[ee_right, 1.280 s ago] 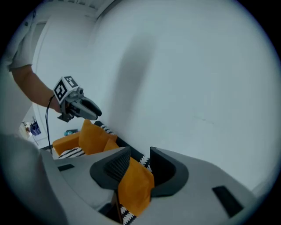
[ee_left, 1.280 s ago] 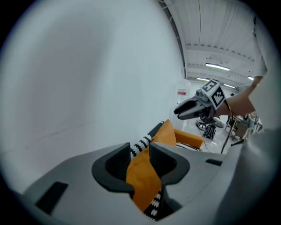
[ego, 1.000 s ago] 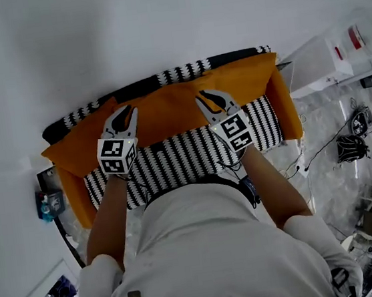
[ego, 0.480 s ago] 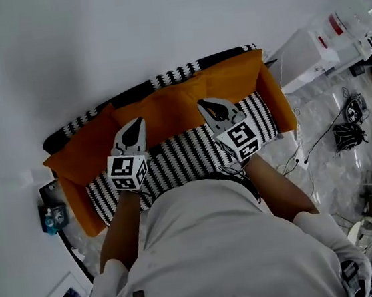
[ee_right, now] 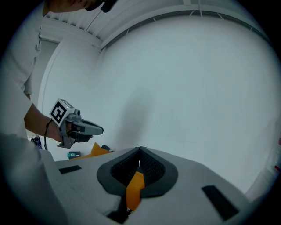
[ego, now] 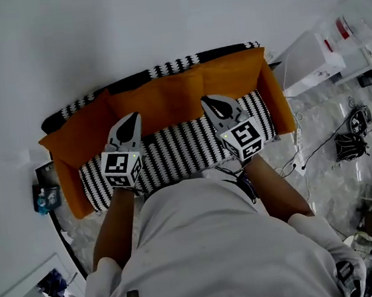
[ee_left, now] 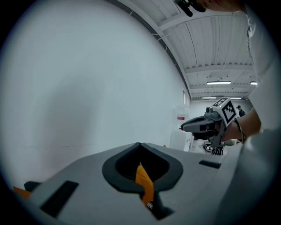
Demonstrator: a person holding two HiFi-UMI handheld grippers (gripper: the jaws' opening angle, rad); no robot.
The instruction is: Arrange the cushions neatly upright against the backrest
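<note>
On my left gripper [ee_left: 139,144] I see the jaws pressed together on nothing, with orange fabric [ee_left: 144,182] showing through the slot behind them. The right gripper [ee_left: 184,127] hangs beyond, before a white wall [ee_left: 88,88].

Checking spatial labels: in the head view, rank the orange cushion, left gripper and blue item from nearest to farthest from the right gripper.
1. Orange cushion, pinched in the jaws of the right gripper.
2. Left gripper, further left along the cushion.
3. Blue item, past the sofa's left end.
</note>
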